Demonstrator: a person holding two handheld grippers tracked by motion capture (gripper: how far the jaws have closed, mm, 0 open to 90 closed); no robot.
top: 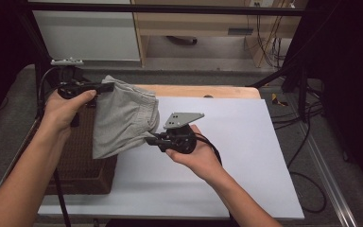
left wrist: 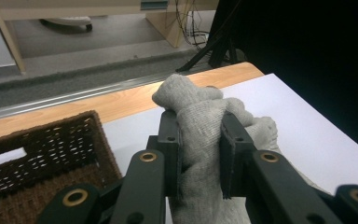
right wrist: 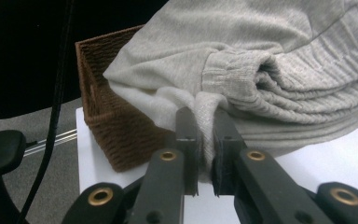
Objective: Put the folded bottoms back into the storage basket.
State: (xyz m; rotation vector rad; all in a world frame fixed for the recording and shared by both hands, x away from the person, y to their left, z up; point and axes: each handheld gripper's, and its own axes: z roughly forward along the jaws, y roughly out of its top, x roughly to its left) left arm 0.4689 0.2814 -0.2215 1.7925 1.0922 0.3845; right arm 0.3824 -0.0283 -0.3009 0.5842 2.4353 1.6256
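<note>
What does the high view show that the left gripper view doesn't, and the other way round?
High view alone: both hands, the right tool shut on the grey garment's lower edge, and the garment hanging between the tools over the brown basket. Left gripper view alone: up close, the left tool has its jaws clamped on a bunched fold of the cloth. Shared: the garment, the basket, the white sheet and the wooden table edge.
</note>
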